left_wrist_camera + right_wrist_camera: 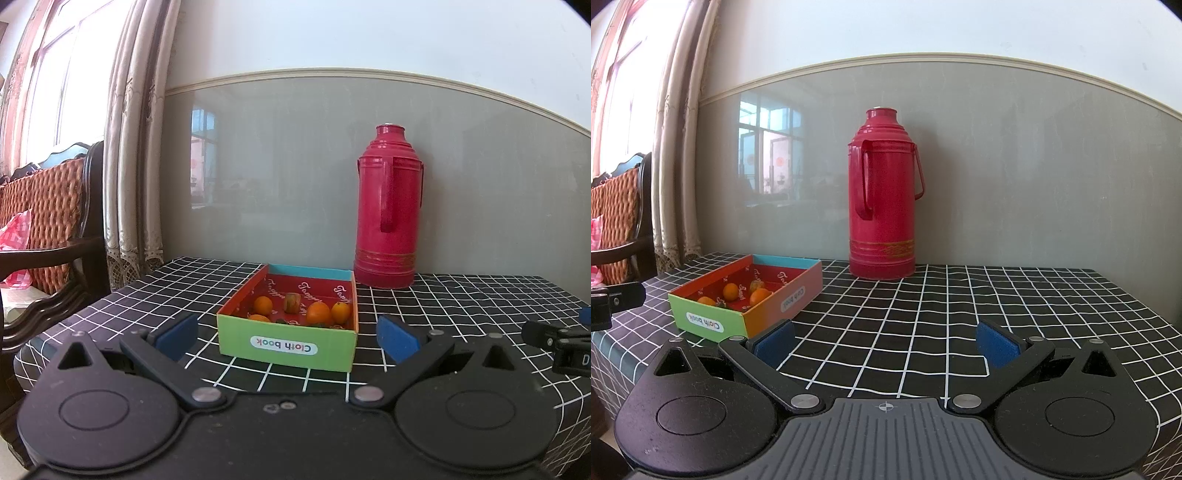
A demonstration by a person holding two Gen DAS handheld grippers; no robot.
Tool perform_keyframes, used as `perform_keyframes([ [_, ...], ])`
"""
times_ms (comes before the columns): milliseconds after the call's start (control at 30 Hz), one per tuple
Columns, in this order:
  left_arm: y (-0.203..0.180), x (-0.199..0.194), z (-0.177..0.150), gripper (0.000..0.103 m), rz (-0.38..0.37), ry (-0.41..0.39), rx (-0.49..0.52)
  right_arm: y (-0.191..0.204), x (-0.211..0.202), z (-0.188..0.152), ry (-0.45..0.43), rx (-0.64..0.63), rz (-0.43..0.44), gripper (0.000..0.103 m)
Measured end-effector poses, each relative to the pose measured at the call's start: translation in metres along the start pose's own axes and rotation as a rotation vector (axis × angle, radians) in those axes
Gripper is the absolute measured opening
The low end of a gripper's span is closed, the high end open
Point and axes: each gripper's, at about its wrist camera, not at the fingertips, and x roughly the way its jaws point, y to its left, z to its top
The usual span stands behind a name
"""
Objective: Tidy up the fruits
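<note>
Fingers of the left gripper [287, 338] stand spread wide with nothing between the blue pads, low over the black checked tablecloth [443, 314]. Just ahead of them sits one open cardboard box [286, 343], its green front wall labelled "Cloth book", printed upside down. Inside lie four orange fruits [318, 314] and one small brownish-green piece [291, 302]; white script on the red lining is too distorted to read. The right gripper [885, 345] is likewise spread and empty, with the box ahead and to its left; a second "Cloth book" label shows on the box's side wall. Farther off, against the grey wall, stands one red thermos [881, 195].
</note>
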Motion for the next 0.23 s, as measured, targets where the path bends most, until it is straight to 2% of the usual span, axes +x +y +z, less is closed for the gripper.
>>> perform_keyframes([
  [233,0.0006,-0.0017,-0.0002,0.097,-0.011,-0.012,-0.004,-0.0002,0.0003,-0.0003,0.0,0.004,0.004,0.103],
])
